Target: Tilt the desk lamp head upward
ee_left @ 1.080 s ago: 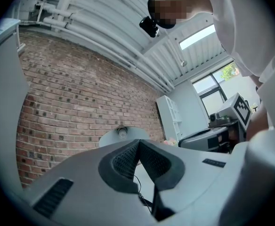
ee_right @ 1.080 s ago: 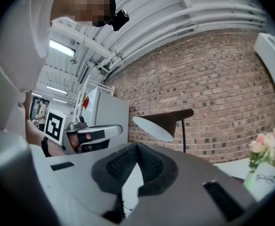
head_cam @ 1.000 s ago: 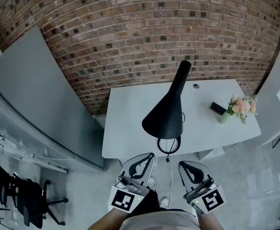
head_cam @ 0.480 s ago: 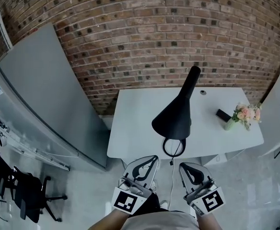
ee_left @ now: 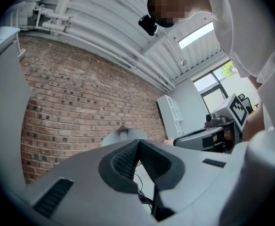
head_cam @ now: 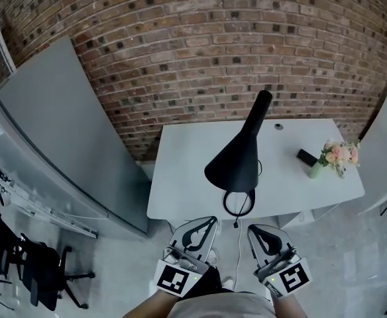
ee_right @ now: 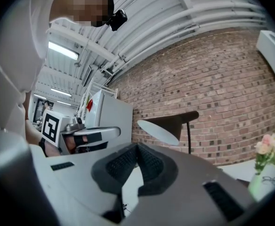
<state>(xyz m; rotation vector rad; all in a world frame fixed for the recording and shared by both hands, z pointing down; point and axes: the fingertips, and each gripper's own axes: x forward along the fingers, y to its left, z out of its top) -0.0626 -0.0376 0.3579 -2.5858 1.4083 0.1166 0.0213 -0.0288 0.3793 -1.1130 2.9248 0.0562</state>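
On the white bench (head_cam: 180, 171), near its front edge, the black desk lamp (head_cam: 236, 161) holds its head slanted, mouth facing down. That pose fits either before or after tilting. Short of the bench, the left tongs (head_cam: 205, 222) and right tongs (head_cam: 254, 230) are pressed together and empty, placed as half a second ago.
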